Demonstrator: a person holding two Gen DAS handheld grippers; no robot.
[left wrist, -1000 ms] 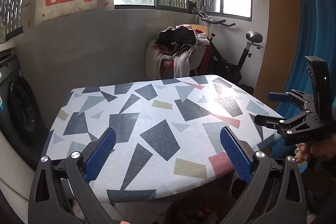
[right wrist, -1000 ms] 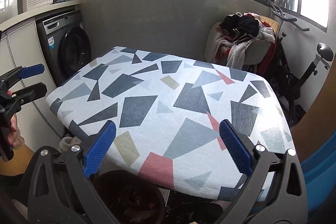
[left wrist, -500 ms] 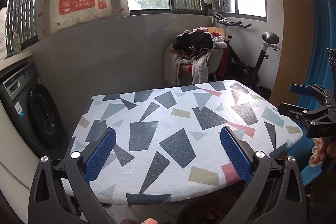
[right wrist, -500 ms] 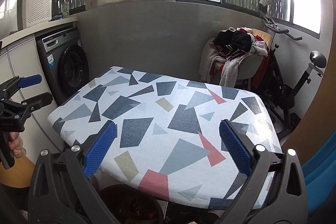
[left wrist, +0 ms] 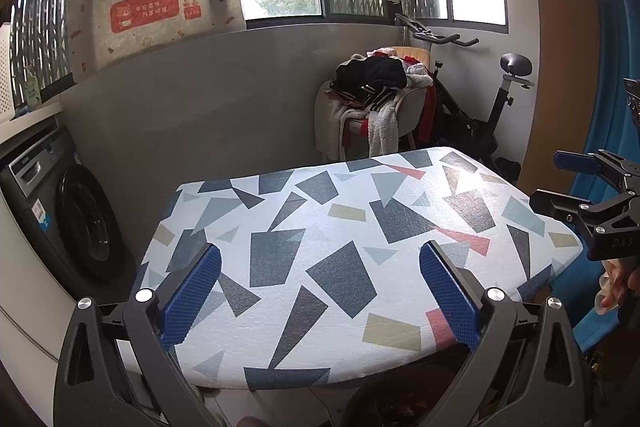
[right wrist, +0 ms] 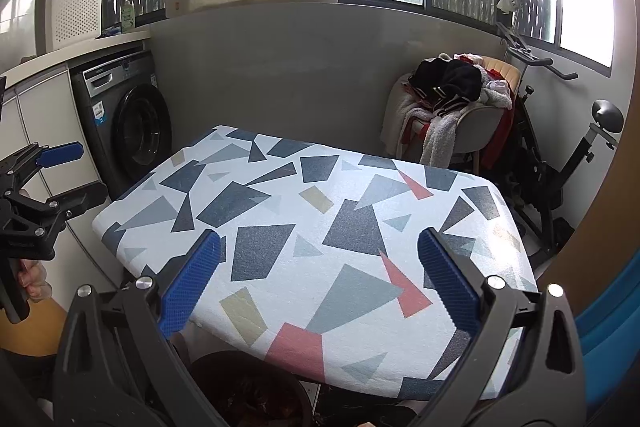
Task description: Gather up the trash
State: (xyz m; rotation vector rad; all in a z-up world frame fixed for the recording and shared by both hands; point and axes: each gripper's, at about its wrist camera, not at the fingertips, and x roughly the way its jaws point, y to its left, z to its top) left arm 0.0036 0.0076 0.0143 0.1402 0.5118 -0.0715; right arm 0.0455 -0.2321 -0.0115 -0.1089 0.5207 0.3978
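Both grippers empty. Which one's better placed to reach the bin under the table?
Right, marginally. The bin sits almost directly below the right gripper, its inside in view; from the left gripper only its rim shows, off to the right.

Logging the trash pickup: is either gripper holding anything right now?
No. The left gripper and right gripper are both open and hold nothing, above the patterned table.

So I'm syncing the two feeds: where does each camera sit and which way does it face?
Left wrist: sits on the left gripper, facing across the patterned table toward the windows; its blue fingers and the right gripper show.
Right wrist: sits on the right gripper, same direction; the left gripper shows.
Shared: table, washing machine, clothes chair.
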